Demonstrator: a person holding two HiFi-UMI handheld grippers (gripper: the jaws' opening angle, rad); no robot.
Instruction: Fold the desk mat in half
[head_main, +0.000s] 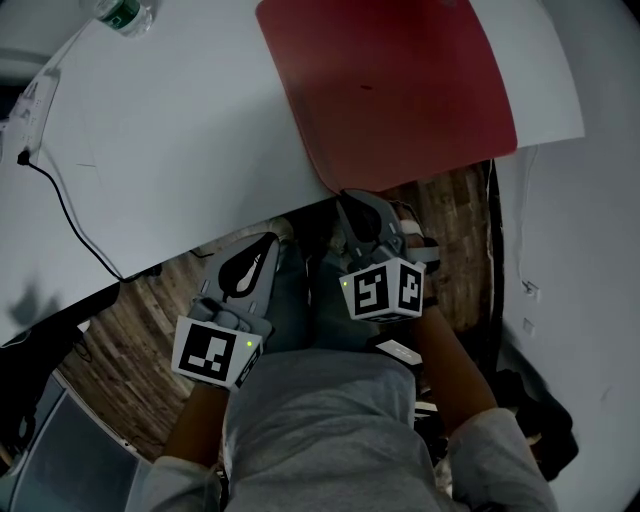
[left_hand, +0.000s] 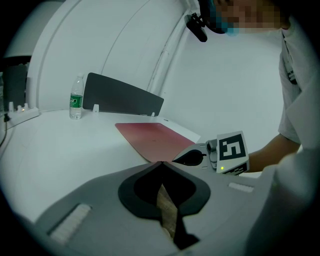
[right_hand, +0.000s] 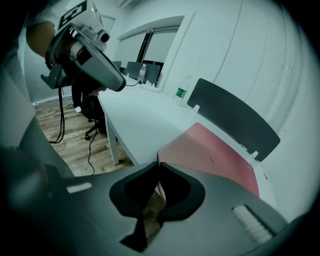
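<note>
I see right gripper (head_main: 350, 198) fingers clenched on red desk mat (head_main: 390, 80) near corner | left gripper (head_main: 271, 239) fingers closed, empty, left of mat

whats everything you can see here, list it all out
table: 1, white, under the other things
desk mat: 1, red, flat at the table's near edge
divider panel: 1, dark grey, upright behind the mat
water bottles: 2, clear, one by the panel, one farther along
power strip: 1, white, far left of the table
cable: 1, black, trailing across the table
floor: wood, below
left tongs: 1, grey, shut, empty, off the table
right tongs: 1, grey, shut on the mat's near corner
</note>
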